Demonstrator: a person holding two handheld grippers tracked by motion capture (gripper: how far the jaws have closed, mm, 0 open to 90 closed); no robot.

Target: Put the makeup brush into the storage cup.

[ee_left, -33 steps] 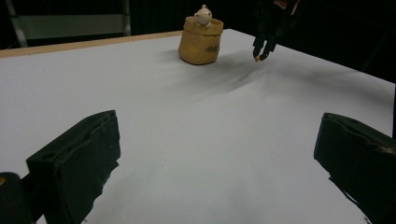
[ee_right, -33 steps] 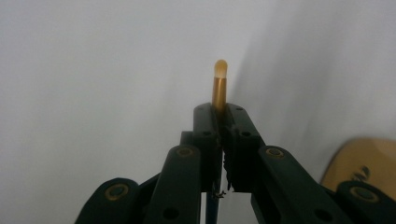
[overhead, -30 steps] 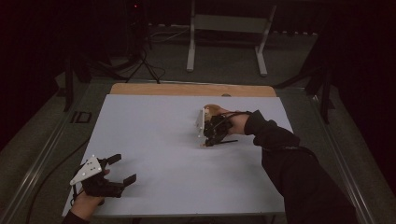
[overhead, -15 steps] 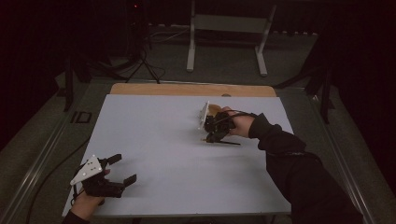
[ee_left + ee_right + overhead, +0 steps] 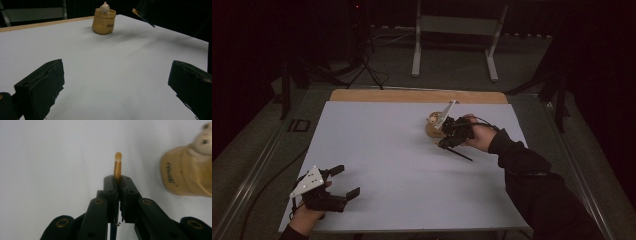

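Right gripper (image 5: 117, 185) is clamping a pen (image 5: 117, 165) beside the pouch (image 5: 186, 173); left gripper (image 5: 343, 182) is resting agape on the table (image 5: 382, 150).

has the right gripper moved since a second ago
Yes. The right gripper, shut on the pen, has shifted toward the person and slightly right, away from the tan holder it was beside.
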